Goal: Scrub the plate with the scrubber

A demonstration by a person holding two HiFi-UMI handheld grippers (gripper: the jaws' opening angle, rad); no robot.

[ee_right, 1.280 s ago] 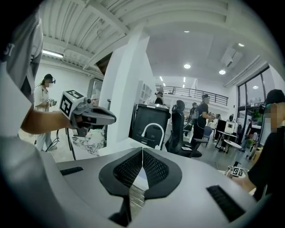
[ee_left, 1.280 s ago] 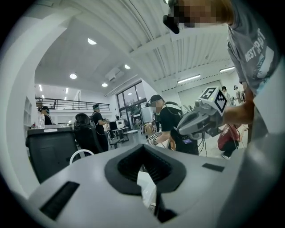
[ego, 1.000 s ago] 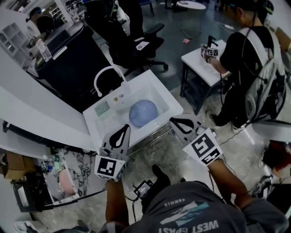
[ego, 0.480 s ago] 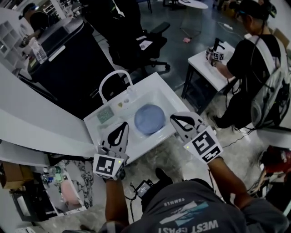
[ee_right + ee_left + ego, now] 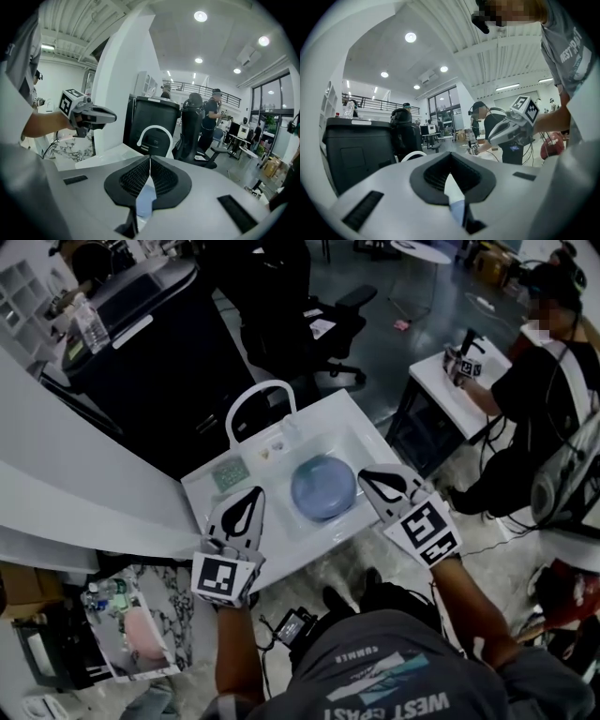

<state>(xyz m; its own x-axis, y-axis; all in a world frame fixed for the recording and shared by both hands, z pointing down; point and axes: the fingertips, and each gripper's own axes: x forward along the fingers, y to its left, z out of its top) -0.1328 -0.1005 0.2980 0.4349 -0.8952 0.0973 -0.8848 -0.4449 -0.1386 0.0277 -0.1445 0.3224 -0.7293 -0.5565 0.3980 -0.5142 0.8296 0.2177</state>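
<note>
From where I stand, the person leans over a small white sink (image 5: 305,542) with a tool in each hand. The left tool (image 5: 253,495) has its jaws pressed together with nothing between them. The right tool (image 5: 367,475) is likewise closed to a slit and empty.

The plate (image 5: 323,487), a pale blue one, lies flat in the basin between the two tools. It is just beside the right tool's tip and a little ahead and to the right of the left one. The scrubber (image 5: 229,474), a greenish pad, rests on the sink's flat ledge just ahead of the left tool's tip, apart from the plate. The curved tap (image 5: 255,397) arches beyond both tools, past the pad.

The tools flank the basin, which I take as the set-up for two-handed work: one to take the pad, the other to steady the plate. The pad lies on the left tool's side, so that one looks likelier to fetch it, though I cannot be sure. Nothing is gripped and no scrubbing has begun. Either tool must open before it can take anything. A loose plate in a smooth basin would probably slide under rubbing, which may be why the right tool is held so close to it.
</note>
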